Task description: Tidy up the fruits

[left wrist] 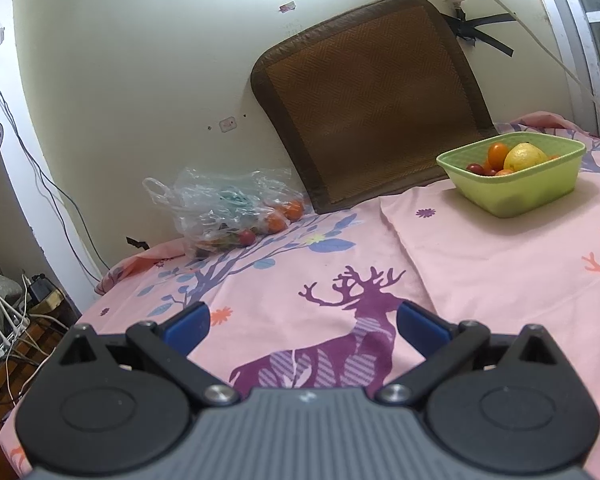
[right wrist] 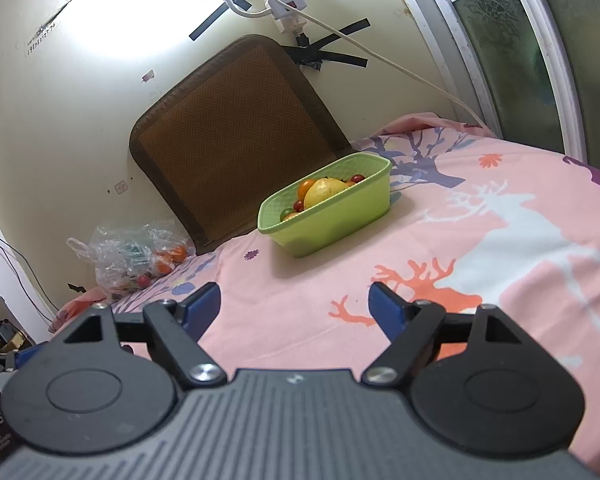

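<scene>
Left wrist view: left gripper [left wrist: 302, 322] and right gripper [right wrist: 295, 307] spread wide, empty (green basket [left wrist: 540, 196] fruit-filled).

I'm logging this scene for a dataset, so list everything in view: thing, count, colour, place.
basket: one, light green, on the bedsheet, right of centre
lemon: one, yellow, in the basket
small fruits: several, orange and red, in the basket beside the lemon
plastic bag: one, clear, by the wall at left, holding orange and red fruits
cushion: one, brown, leaning on the wall
bedsheet: one, pink with deer print
power strip: one, white, on the wall
left gripper: jaws open, empty
right gripper: jaws open, empty
</scene>
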